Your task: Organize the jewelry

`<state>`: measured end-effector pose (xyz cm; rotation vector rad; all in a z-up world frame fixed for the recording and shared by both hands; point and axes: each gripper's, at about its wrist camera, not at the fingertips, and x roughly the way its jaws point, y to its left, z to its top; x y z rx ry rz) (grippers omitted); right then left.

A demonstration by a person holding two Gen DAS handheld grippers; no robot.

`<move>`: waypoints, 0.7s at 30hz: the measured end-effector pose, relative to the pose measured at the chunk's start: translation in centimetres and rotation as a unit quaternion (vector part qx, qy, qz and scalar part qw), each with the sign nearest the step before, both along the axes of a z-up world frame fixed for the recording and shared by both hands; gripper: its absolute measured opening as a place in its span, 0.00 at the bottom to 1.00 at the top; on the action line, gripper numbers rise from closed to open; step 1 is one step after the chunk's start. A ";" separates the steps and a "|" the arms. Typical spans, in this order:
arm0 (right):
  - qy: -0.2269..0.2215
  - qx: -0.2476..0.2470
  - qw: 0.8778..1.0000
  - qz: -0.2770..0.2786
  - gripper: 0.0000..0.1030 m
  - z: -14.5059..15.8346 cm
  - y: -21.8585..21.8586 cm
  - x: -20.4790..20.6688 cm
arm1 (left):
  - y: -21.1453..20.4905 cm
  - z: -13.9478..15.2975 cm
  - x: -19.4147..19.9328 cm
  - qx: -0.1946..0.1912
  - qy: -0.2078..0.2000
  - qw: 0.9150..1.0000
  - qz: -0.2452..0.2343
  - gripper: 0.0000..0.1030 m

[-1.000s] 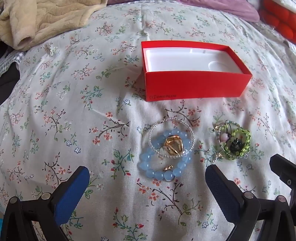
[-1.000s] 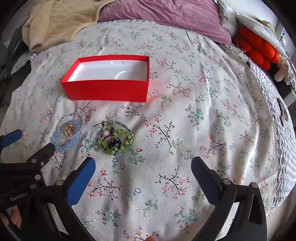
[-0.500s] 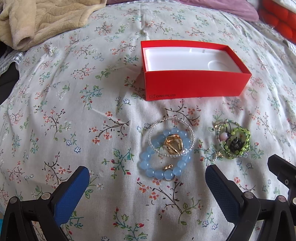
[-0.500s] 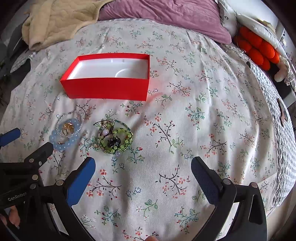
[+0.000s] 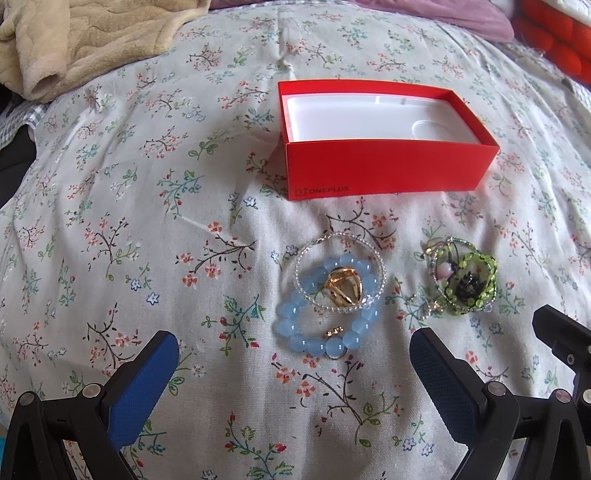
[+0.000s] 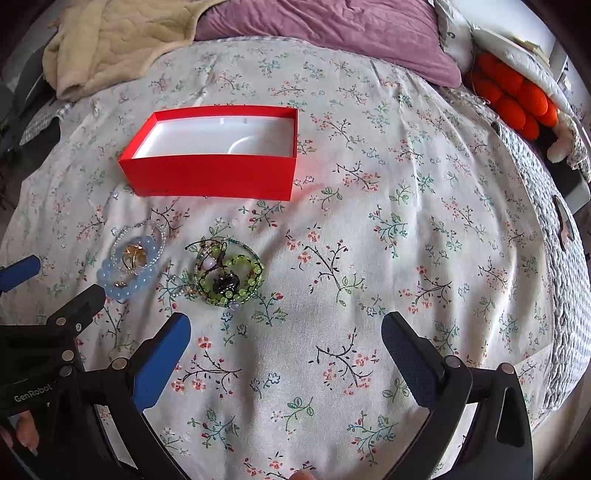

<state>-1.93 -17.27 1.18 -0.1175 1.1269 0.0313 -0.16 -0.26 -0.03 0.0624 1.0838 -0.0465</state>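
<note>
An open red box with a white empty tray inside lies on the floral bedsheet; it also shows in the right wrist view. In front of it lies a blue bead bracelet with a clear bead bracelet and a gold ring on top, also in the right wrist view. To their right is a pile of green bead jewelry, also in the right wrist view. My left gripper is open, just short of the blue bracelet. My right gripper is open, near and right of the green pile.
A beige blanket and a purple pillow lie at the far end of the bed. Orange cushions sit at the far right. The bed's right edge drops off near the right gripper.
Both grippers have shifted slightly; the jewelry sits a little lower left in the right wrist view. Nothing was taken hold of.
</note>
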 end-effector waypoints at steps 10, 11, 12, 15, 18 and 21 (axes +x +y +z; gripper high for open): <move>0.000 0.000 1.000 0.000 1.00 0.0 0.0 0.0 | 0.0 -0.1 0.1 0.002 0.002 1.000 -0.002 1.00; 0.000 0.000 1.000 0.000 1.00 0.0 0.0 0.0 | 0.0 -0.1 0.0 0.000 -0.001 1.000 -0.001 1.00; 0.000 0.000 1.000 0.000 1.00 0.0 -0.1 0.0 | 0.0 -0.1 0.0 -0.001 0.000 1.000 -0.001 1.00; 0.000 0.000 1.000 0.000 1.00 0.0 0.0 0.0 | -0.1 -0.1 0.2 0.001 0.010 1.000 -0.007 1.00; -0.003 0.006 1.000 0.002 1.00 0.3 -0.4 0.2 | 0.2 0.1 0.7 0.006 0.028 0.999 -0.015 1.00; -0.008 0.008 1.000 0.002 1.00 0.8 -0.8 0.7 | 0.7 0.5 1.4 0.007 0.036 0.999 -0.021 1.00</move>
